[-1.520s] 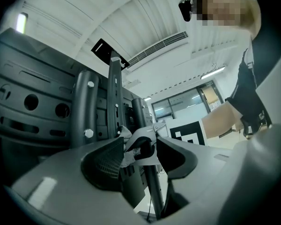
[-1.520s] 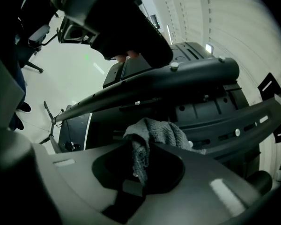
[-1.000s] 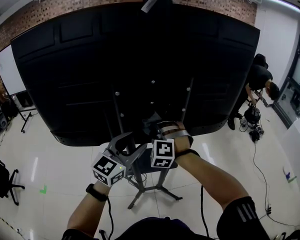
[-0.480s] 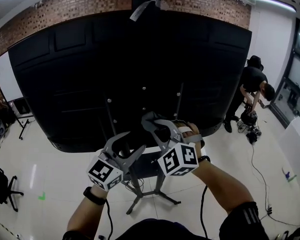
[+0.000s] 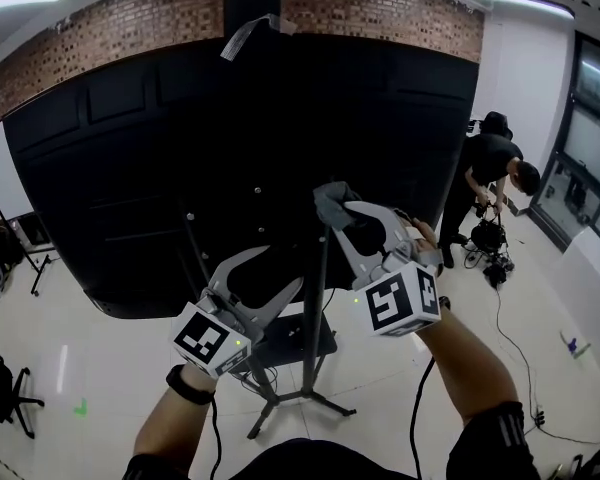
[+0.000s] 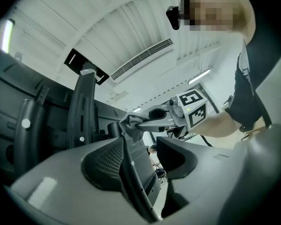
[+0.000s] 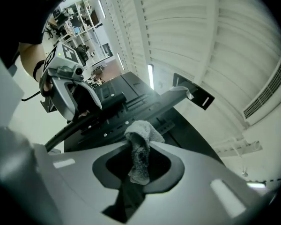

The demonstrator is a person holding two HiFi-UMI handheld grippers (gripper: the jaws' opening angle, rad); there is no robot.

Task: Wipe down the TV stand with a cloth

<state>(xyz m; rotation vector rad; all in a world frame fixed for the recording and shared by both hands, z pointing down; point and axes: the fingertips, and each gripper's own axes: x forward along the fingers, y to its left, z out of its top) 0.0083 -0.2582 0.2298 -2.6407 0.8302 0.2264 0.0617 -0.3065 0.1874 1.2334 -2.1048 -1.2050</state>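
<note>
Pinching the grey cloth (image 5: pixel 332 204) tight in your right gripper's (image 5: pixel 345 214) closed jaws, you've got it up against the TV stand's upright pole (image 5: pixel 315 308), behind the black TV (image 5: pixel 180 148). Your left gripper (image 5: pixel 286 266) sits lower beside that pole, jaws apart, holding nothing.

No word, brand or number can be read anywhere from where I stand. The nearest thing to a sign is the black-and-white square marker on each cube. One is the left cube (image 5: pixel 212 340) on the left gripper (image 5: pixel 285 266), the other the right cube (image 5: pixel 400 301) on the right gripper (image 5: pixel 332 206). Both carry block patterns, not letters or digits. The right cube's faces show again in the left gripper view (image 6: pixel 193 108), with the same kind of pattern
</note>
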